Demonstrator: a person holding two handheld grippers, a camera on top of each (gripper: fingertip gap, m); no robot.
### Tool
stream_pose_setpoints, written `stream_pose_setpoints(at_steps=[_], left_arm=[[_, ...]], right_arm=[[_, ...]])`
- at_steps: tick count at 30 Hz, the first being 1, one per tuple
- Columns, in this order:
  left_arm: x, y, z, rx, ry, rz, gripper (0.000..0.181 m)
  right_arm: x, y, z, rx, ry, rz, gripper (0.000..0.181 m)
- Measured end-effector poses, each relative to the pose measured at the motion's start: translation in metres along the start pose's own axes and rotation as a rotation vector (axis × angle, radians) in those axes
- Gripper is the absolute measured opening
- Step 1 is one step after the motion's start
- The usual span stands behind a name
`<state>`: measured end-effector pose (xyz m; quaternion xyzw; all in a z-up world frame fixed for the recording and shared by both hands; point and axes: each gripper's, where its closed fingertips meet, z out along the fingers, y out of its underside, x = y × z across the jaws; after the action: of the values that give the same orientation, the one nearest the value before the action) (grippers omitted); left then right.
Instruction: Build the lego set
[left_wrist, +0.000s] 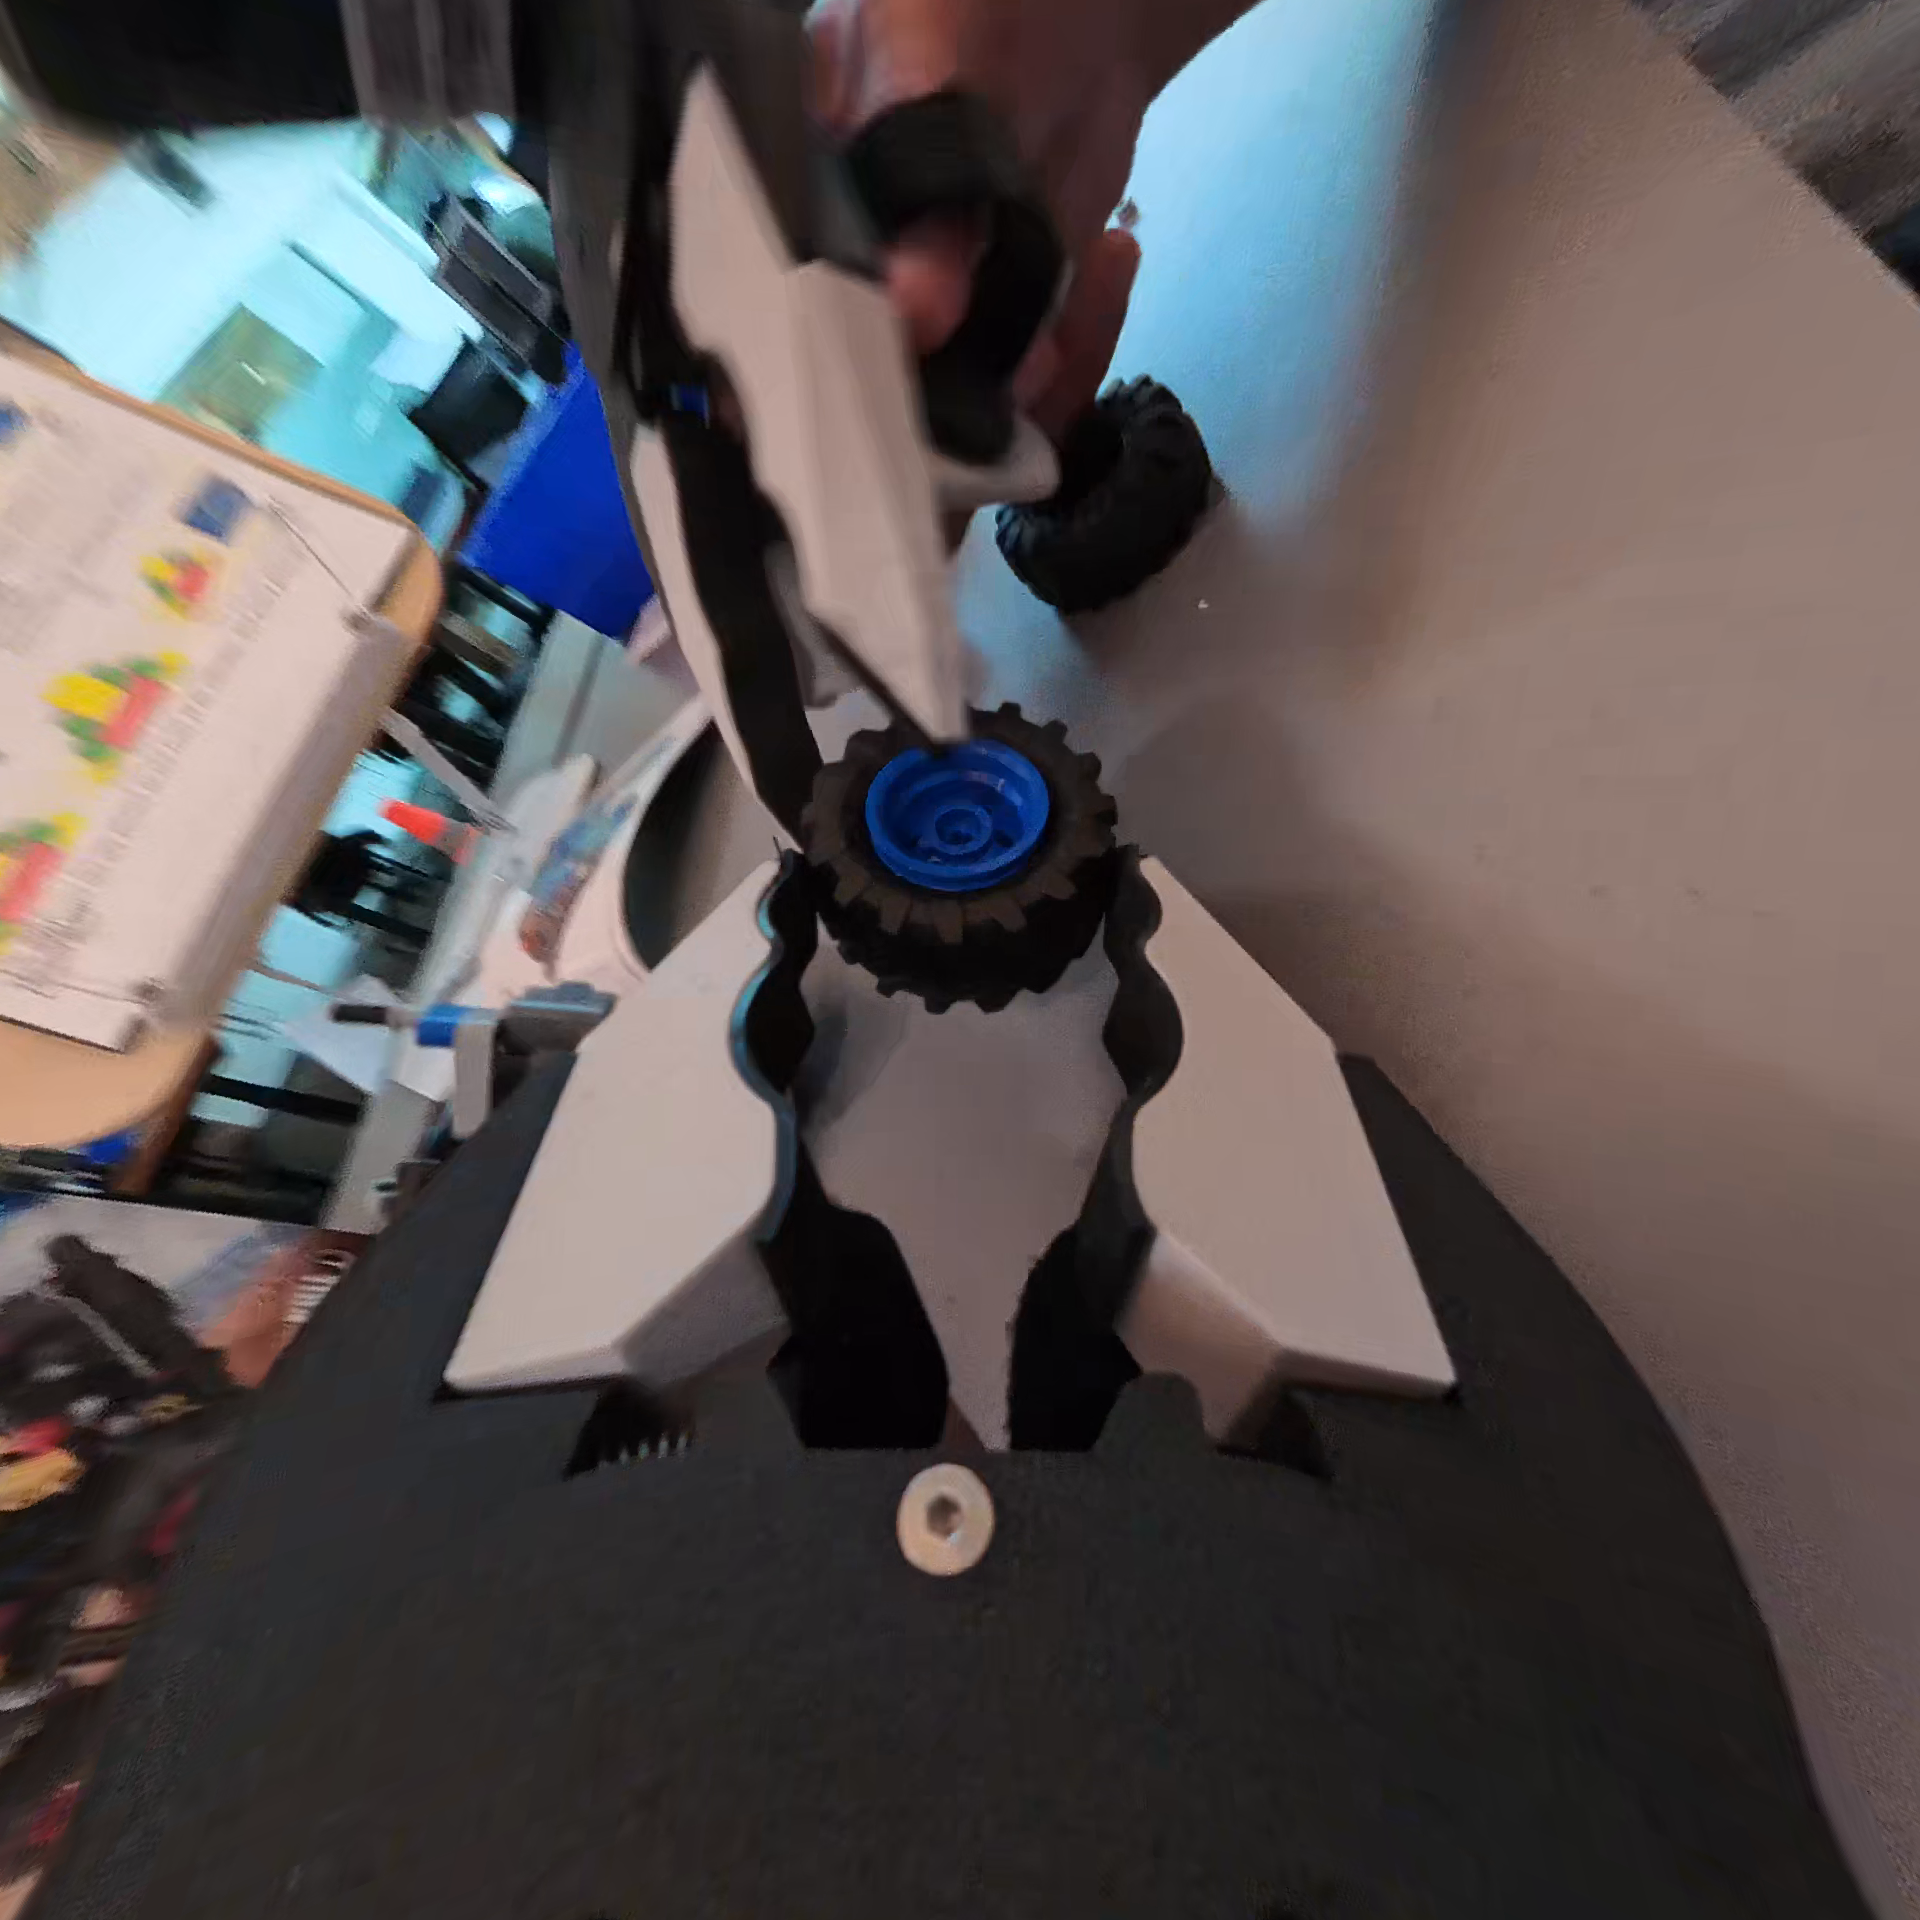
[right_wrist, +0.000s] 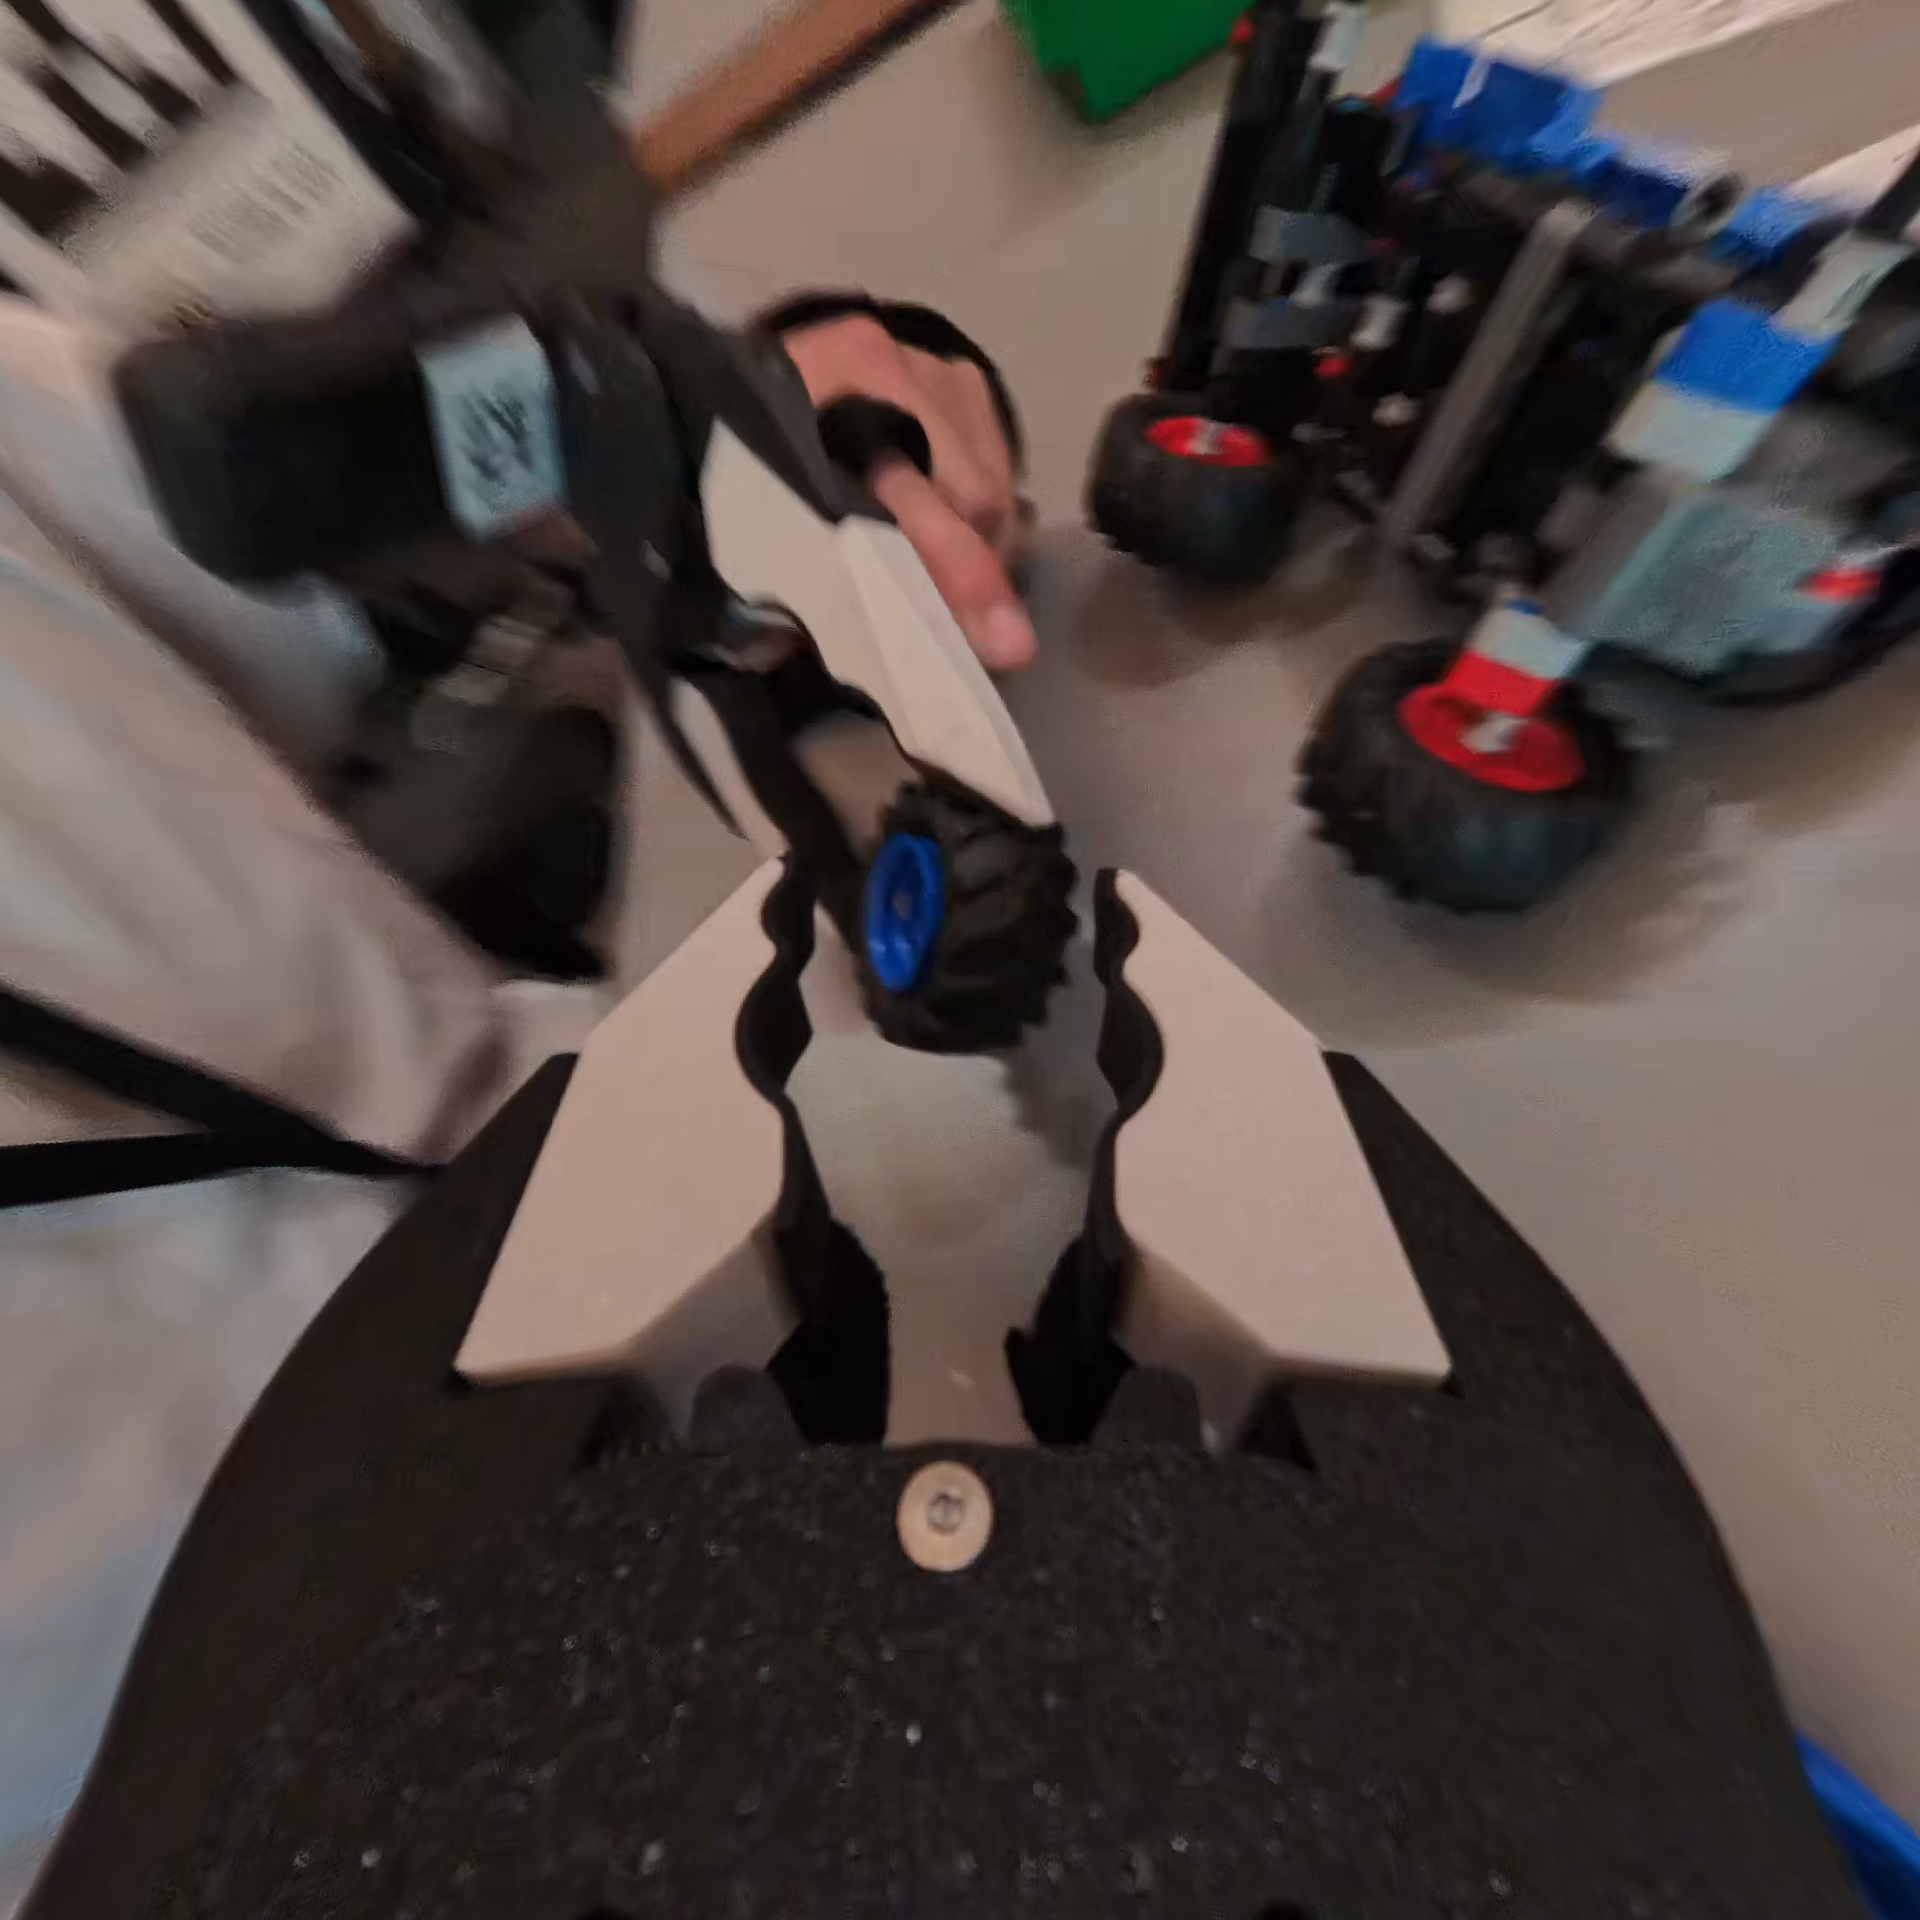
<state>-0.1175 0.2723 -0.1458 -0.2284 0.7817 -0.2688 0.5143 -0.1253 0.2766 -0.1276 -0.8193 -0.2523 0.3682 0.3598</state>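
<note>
Gripping the wheel (left_wrist: 961, 868) between its two fingers, my left tool (left_wrist: 961, 894) holds the black knobby tyre by its tread, lifted off the pale counter (left_wrist: 1507, 727), the blue hub facing up toward its camera. My right tool (left_wrist: 940, 717) comes in from above in that view, one white fingertip touching the rim of the blue hub.

From my right tool's (right_wrist: 951, 883) own camera, its fingers stand apart with the same wheel (right_wrist: 961, 935) between their tips; they are released, not pressed on the tyre as far as I can see. My left tool (right_wrist: 914, 821), with my hand (right_wrist: 935, 488) behind it, reaches in from the upper left and clamps the tyre.

A bare black tyre (left_wrist: 1117, 499) lies on the counter farther off. Toward the far right corner of the counter stands the built vehicle (right_wrist: 1558, 436), blurred, with black tyres on red hubs.
</note>
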Motion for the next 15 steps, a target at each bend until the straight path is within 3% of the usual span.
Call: stream_pose_setpoints(at_steps=[2,5,8,11,13,15], left_arm=[[0.0,-0.003,0.0,0.0,-0.046,0.053,0.055],[-0.009,-0.007,-0.001,-0.006,-0.106,0.063,0.055],[-0.021,-0.005,-0.004,-0.033,-0.16,-0.004,0.056],[-0.038,0.001,-0.008,-0.017,-0.13,-0.337,0.058],[-0.044,-0.01,-0.013,0.104,-0.021,-0.618,0.066],[-0.056,-0.02,-0.018,0.224,0.034,-0.805,0.053]], right_arm=[[-0.002,-0.001,0.004,-0.011,-0.107,0.125,0.044],[-0.002,0.001,0.01,-0.039,-0.118,0.093,0.031],[0.003,-0.012,0.009,-0.013,-0.059,0.076,0.03],[0.01,-0.034,0.0,0.079,0.007,-0.006,0.028],[0.008,-0.048,-0.006,0.161,-0.036,0.0,0.028],[0.001,-0.052,-0.004,0.185,-0.105,0.016,0.028]])
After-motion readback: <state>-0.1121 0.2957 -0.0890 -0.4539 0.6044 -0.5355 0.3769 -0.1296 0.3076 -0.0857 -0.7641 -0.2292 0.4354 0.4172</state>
